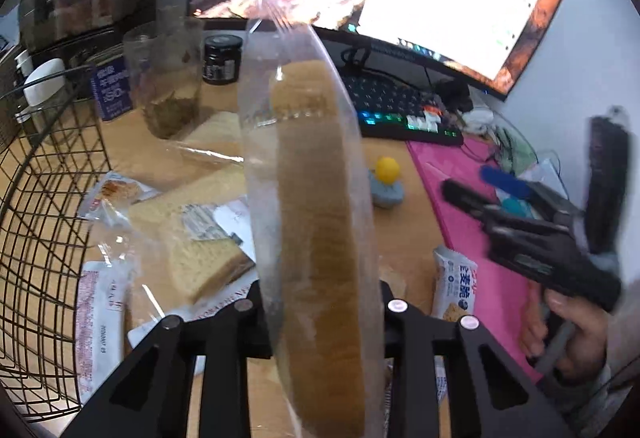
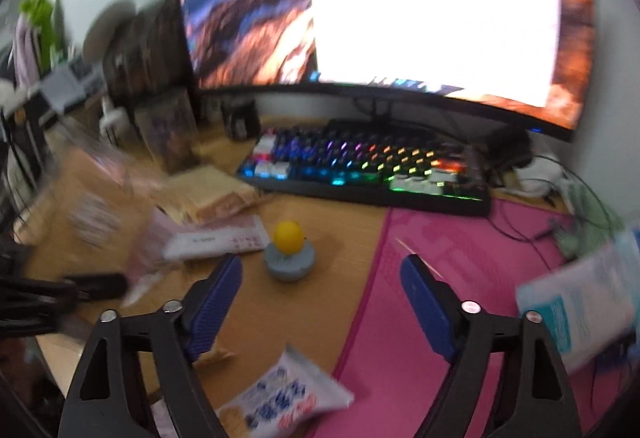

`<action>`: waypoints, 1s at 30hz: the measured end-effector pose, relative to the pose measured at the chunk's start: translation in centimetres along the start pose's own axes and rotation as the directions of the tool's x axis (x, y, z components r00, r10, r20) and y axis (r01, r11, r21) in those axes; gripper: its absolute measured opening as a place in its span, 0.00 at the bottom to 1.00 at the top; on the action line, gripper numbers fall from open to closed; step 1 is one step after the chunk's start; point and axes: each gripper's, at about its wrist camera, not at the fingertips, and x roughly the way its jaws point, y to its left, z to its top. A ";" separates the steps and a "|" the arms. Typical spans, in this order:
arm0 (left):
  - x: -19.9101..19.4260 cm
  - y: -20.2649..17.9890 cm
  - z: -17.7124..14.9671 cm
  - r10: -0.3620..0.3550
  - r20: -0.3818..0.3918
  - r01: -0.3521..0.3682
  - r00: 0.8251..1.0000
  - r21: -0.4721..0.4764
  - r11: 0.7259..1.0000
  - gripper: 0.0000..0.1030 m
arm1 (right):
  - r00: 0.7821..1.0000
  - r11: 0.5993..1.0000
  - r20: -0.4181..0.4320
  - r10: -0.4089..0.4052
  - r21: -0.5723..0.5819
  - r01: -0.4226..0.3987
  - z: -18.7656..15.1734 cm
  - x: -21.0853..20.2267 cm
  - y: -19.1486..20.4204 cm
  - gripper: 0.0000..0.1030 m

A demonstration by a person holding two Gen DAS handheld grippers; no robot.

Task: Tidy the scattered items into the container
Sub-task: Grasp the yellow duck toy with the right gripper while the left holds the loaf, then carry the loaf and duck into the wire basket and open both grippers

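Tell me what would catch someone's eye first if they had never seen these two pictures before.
First, the bagged slice of bread filling the middle of the left wrist view, standing on edge, clamped in the left gripper. Next, the wide glowing monitor across the back of the desk, with the rainbow-lit keyboard under it. Then the open right gripper with blue pads, hanging over a white and blue snack packet at the edge of the pink mat.

Your clear-bagged tan bread slice (image 1: 320,238) hides the left gripper's (image 1: 324,312) pads; beside that slice, your black right gripper (image 1: 480,194) smears with blur, its jaws unreadable.
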 end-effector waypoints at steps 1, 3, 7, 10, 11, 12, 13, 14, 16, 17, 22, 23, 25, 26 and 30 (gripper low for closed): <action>-0.1 0.3 0.1 -0.003 0.002 0.003 1.000 -0.006 1.000 0.31 | 1.000 1.000 -0.027 -0.004 -0.018 0.003 0.2 1.2 0.2 0.75; 0.0 0.8 0.1 -0.015 -0.006 0.015 1.000 -0.013 1.000 0.31 | 0.997 0.998 -0.075 -0.007 -0.059 0.002 0.4 3.3 0.7 0.71; 0.3 1.6 0.1 -0.035 -0.018 0.035 0.999 -0.030 0.999 0.31 | 0.988 0.992 -0.155 0.006 -0.123 -0.026 0.4 6.6 1.9 0.68; 0.5 2.2 0.1 -0.043 -0.023 0.042 0.999 -0.037 0.998 0.31 | 0.984 0.989 -0.178 0.002 -0.148 -0.029 0.4 7.9 2.4 0.63; 0.6 2.3 0.1 -0.044 -0.025 0.043 0.999 -0.037 0.998 0.31 | 0.983 0.987 -0.186 0.001 -0.156 -0.030 0.5 8.3 2.5 0.60; 0.7 2.5 0.1 -0.048 -0.029 0.047 0.998 -0.039 0.998 0.31 | 0.981 0.987 -0.196 0.001 -0.159 -0.033 0.6 8.8 2.7 0.55; 0.7 2.6 0.2 -0.054 -0.033 0.052 0.998 -0.041 0.998 0.31 | 0.979 0.987 -0.204 0.004 -0.158 -0.037 0.6 9.1 2.7 0.53; 0.8 2.7 0.2 -0.058 -0.035 0.056 0.998 -0.044 0.997 0.31 | 0.978 0.987 -0.210 0.006 -0.155 -0.040 0.7 9.3 2.8 0.49; 0.8 2.8 0.3 -0.063 -0.032 0.061 0.998 -0.045 0.997 0.31 | 0.977 0.987 -0.214 0.011 -0.157 -0.045 0.8 9.6 2.9 0.46; 0.8 2.9 0.4 -0.065 -0.031 0.064 0.997 -0.047 0.997 0.31 | 0.977 0.986 -0.212 0.005 -0.161 -0.040 0.8 9.6 3.0 0.46; 0.6 3.3 0.5 -0.073 -0.021 0.071 0.997 -0.055 0.996 0.31 | 0.979 0.987 -0.204 -0.005 -0.160 -0.029 1.1 9.3 3.1 0.46; 0.4 3.4 0.5 -0.073 -0.016 0.072 0.997 -0.056 0.996 0.31 | 0.980 0.987 -0.199 -0.006 -0.158 -0.026 1.2 9.1 3.1 0.46; -0.2 3.4 0.7 -0.072 0.002 0.072 0.997 -0.054 0.996 0.31 | 0.984 0.989 -0.177 -0.009 -0.147 -0.018 1.6 8.3 3.0 0.46; -0.7 3.4 0.9 -0.071 0.014 0.071 0.997 -0.053 0.996 0.31 | 0.986 0.990 -0.164 -0.009 -0.143 -0.014 1.8 7.6 3.0 0.46; -2.8 3.4 1.7 -0.071 0.068 0.074 0.995 -0.041 0.996 0.31 | 0.995 0.990 -0.104 -0.001 -0.142 -0.014 2.7 4.8 3.8 0.46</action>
